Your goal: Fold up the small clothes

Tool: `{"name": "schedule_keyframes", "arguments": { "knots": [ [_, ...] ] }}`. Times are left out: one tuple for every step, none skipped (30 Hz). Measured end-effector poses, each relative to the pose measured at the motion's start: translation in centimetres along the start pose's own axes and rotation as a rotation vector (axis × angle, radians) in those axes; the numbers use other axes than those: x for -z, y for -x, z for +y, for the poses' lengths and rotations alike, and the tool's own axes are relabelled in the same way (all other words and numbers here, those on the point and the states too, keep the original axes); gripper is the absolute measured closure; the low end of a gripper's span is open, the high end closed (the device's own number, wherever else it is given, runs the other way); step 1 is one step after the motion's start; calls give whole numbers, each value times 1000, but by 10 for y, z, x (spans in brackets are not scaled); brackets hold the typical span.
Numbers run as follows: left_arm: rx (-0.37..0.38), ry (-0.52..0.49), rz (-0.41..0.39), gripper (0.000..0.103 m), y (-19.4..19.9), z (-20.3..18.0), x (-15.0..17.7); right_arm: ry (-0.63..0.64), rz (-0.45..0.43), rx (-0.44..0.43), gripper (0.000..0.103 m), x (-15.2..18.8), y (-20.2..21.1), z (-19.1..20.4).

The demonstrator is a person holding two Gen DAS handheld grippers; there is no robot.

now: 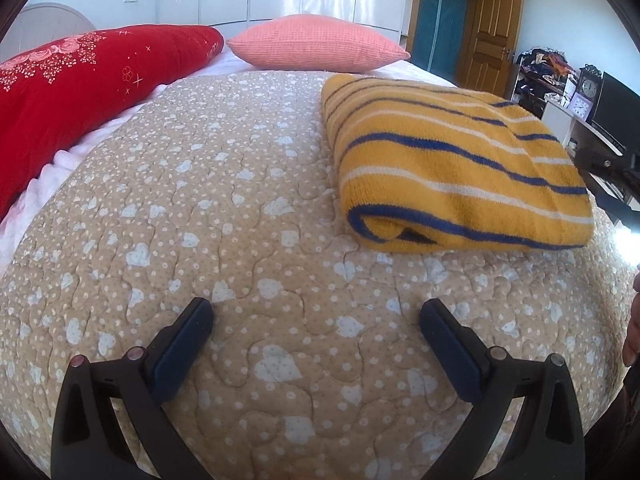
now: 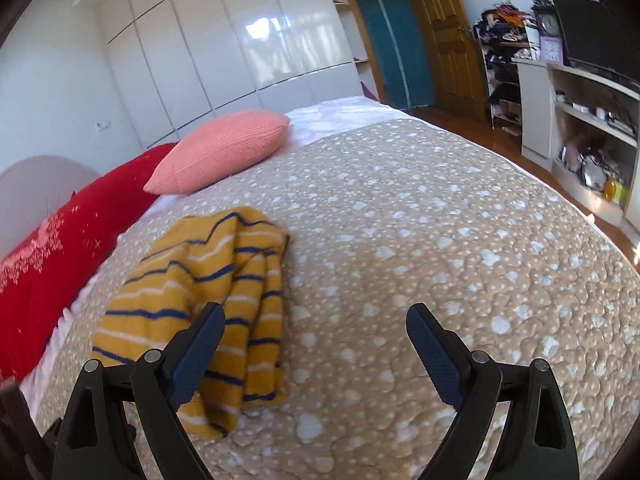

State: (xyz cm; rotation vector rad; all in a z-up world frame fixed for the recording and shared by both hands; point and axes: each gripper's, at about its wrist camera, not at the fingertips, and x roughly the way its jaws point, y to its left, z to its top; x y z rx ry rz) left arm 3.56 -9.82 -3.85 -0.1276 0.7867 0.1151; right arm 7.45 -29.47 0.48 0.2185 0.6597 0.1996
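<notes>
The yellow striped sweater [image 1: 452,160] lay folded on the quilted bedspread [image 1: 248,208]; the left gripper [image 1: 316,344] and right gripper [image 2: 316,348] hovered wide-jawed and empty, probably because the fold looked complete.

The red pillow [image 1: 80,92] runs off the left edge in both views, so its full length cannot be told. In the right wrist view the near end of the striped garment [image 2: 208,300] is covered by the left finger of the right gripper [image 2: 316,344], and its folds hide how many layers lie beneath. The small things on the shelf unit [image 2: 592,128] are blurred and too small to name. In the left wrist view a skin-toned shape [image 1: 632,328] is cut off by the right edge.
</notes>
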Motion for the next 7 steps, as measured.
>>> {"name": "schedule_keyframes", "arguments": {
  "knots": [
    [0, 0, -2, 0, -1, -1, -1, 14, 8, 9, 8, 0, -3, 6],
    [-5, -4, -1, 0, -1, -2, -1, 27, 12, 12, 8, 1, -4, 11],
    [-9, -6, -1, 0, -2, -3, -1, 42, 8, 7, 8, 3, -3, 18],
    [-12, -5, 0, 0, -2, -3, -2, 56, 2, 2, 8, 6, -1, 24],
    [-19, -7, 2, 0, -3, -4, -2, 76, -6, -3, 8, 9, 0, 32],
    [-29, -13, 4, 0, -4, -6, -2, 88, -12, -5, 8, 11, 2, 32],
    [-34, -15, 5, 0, -4, -6, -2, 101, -19, -3, 8, 15, 4, 34]
  ]
}}
